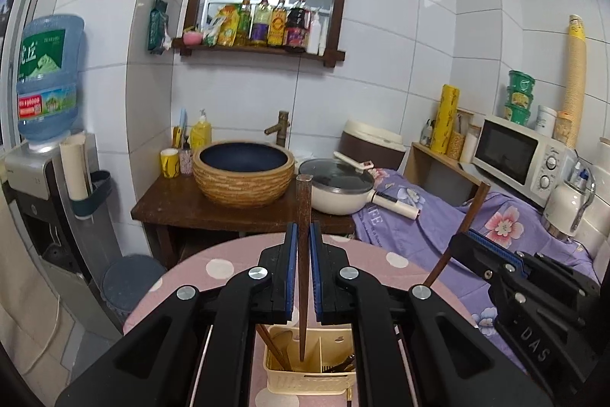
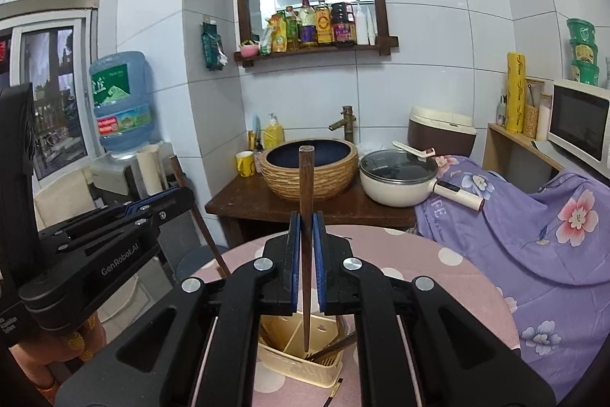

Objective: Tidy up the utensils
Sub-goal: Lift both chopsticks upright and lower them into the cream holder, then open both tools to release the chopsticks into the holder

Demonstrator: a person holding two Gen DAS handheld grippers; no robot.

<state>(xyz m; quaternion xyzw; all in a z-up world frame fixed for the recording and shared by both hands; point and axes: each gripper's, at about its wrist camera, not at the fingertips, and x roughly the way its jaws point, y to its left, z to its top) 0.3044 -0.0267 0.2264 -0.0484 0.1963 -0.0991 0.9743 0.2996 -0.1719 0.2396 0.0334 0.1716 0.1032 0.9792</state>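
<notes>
My left gripper (image 1: pixel 304 235) is shut on a dark wooden chopstick (image 1: pixel 304 216), held upright with its tip above a cream utensil basket (image 1: pixel 309 378) on the pink dotted table. My right gripper (image 2: pixel 306 227) is shut on another wooden chopstick (image 2: pixel 306 185), its tip over the same basket (image 2: pixel 293 365). The basket holds a few chopsticks (image 1: pixel 272 346) in its compartments. The right gripper shows at the right of the left wrist view (image 1: pixel 463 240), and the left gripper at the left of the right wrist view (image 2: pixel 183 195).
The round pink table (image 1: pixel 221 267) stands before a wooden stand with a basin (image 1: pixel 244 172) and a white pot (image 1: pixel 339 185). A purple floral cloth (image 2: pixel 533 235) lies at the right, a microwave (image 1: pixel 514 155) behind it. A loose chopstick (image 2: pixel 335 388) lies by the basket.
</notes>
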